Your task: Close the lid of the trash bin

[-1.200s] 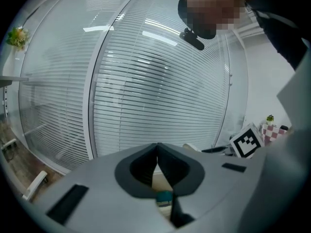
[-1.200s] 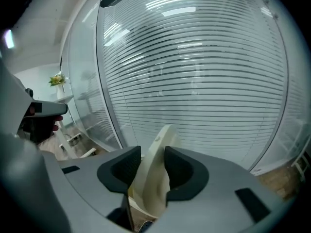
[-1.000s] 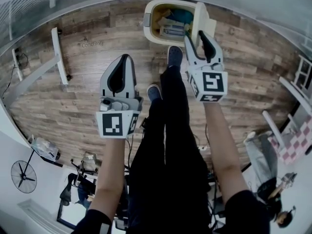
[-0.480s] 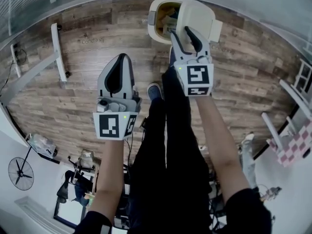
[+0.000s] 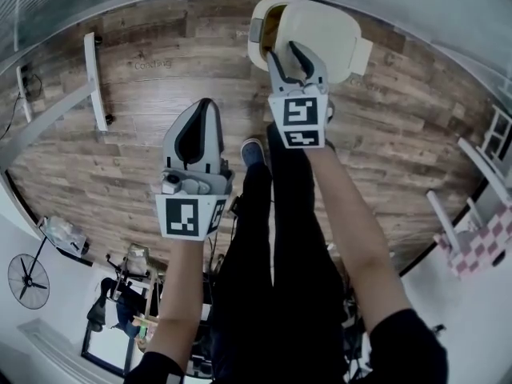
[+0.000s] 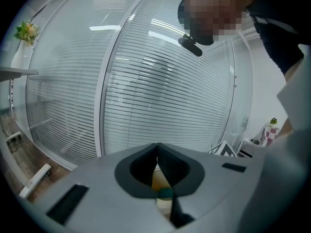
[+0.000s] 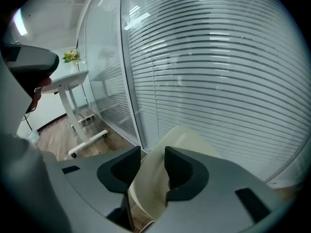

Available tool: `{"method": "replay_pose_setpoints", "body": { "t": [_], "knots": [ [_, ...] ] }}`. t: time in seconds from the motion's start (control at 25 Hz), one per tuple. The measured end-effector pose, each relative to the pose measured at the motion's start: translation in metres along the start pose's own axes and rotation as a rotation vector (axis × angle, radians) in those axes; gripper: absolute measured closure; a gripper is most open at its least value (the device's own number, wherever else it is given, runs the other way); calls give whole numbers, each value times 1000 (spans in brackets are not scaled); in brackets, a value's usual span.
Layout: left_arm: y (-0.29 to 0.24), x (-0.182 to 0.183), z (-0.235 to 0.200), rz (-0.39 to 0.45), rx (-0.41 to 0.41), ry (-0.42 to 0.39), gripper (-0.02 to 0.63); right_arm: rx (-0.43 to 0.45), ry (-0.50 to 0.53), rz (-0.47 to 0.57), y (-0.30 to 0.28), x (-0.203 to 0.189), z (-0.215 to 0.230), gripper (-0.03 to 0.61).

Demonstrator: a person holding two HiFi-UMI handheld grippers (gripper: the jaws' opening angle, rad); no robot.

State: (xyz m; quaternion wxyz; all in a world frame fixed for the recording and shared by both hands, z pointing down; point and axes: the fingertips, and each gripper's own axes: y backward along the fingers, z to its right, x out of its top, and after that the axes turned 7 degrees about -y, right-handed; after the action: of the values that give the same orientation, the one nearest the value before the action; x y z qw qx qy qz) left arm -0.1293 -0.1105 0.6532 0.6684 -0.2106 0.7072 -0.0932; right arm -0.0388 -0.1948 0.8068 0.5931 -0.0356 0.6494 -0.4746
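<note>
Nearly: saw lid [image 5: 324, 32] low over trash bin [image 5: 258, 32], gap unclosed; right claw [image 5: 285, 50] spread at lid, left claw [image 5: 206, 104] pressed together.

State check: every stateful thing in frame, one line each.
Cream plastic trash bin lid: lowered most of the way, not shut.
Cream trash bin: partly open, a gap shows at its left rim in the head view.
Left gripper: fingers together, empty.
Right gripper: fingers apart, over the lid.
</note>
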Motion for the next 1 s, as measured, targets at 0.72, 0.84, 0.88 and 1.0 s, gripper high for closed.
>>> {"method": "replay_pose_setpoints", "body": {
  "t": [0.72,0.84,0.88,1.0],
  "knots": [
    [-2,-34,-13,-37,20,56,606,66,50,-149,-61,-50,-9,502],
    [-3,-36,-18,-35,35,59,606,79,45,-191,-69,-60,-8,502],
    [-4,-37,-18,-36,34,58,606,82,45,-203,-70,-63,-8,502],
    [-6,-41,-18,-40,25,45,606,77,55,-218,-76,-70,-4,503]
  ]
}}
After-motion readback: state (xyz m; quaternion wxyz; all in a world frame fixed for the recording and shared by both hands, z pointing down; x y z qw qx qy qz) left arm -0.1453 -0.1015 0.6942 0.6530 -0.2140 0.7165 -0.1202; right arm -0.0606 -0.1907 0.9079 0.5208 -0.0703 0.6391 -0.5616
